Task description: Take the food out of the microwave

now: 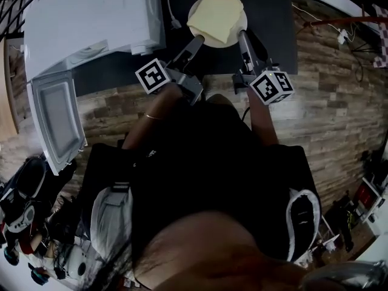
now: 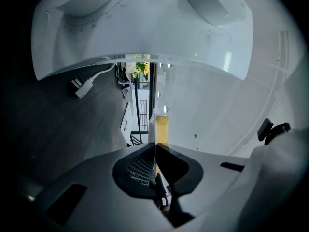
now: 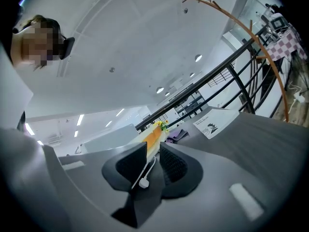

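A white plate [image 1: 237, 22] bearing a pale yellow slice of food [image 1: 215, 16] is over the dark tabletop [image 1: 273, 35], to the right of the white microwave [image 1: 91, 23]. My left gripper [image 1: 199, 39] is shut on the plate's left rim and my right gripper [image 1: 242, 35] is shut on its right rim. In the left gripper view the plate's thin edge [image 2: 152, 124] and the yellow food [image 2: 162, 129] run into the closed left gripper [image 2: 155, 146]. In the right gripper view the food [image 3: 150, 138] shows just beyond the right gripper [image 3: 153, 151].
The microwave door [image 1: 56, 120] hangs open at the left, toward the person. A white plug [image 2: 79, 87] and cord lie on the tabletop beside the microwave. A printed card [image 3: 215, 122] lies at the table's far side. Wood-look floor [image 1: 327, 114] surrounds the table.
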{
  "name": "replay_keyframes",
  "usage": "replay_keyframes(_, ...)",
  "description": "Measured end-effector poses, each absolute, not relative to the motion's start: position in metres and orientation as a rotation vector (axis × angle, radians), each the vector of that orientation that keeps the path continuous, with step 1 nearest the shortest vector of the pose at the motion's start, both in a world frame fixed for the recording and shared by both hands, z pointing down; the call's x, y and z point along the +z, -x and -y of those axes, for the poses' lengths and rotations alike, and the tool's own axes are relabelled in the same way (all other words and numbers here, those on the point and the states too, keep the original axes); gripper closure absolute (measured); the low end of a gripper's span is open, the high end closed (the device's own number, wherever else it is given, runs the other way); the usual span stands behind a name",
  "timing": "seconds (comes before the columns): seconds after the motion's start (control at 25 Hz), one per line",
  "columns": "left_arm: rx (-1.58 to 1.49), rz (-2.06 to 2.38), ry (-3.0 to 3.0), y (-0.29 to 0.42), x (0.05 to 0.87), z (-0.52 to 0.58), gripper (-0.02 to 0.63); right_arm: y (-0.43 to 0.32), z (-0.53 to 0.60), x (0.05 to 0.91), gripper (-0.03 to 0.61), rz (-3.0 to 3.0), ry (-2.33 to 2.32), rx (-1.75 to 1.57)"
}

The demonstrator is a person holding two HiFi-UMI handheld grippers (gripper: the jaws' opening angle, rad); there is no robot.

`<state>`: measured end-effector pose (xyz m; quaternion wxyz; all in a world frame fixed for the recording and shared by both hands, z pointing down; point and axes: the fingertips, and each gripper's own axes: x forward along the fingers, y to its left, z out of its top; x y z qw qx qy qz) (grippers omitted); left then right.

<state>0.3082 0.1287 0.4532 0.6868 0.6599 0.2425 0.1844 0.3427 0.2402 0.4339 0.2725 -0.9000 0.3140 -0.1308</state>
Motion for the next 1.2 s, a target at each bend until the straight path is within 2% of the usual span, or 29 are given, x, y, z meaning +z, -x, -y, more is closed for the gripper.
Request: replay_keyframes(1.2,0.281,-0.349,-1.52,-0.347,0.474,-0.148,0.598,-0.403,-0.248,0.459,0.525,-1.116,2.406,-0.509)
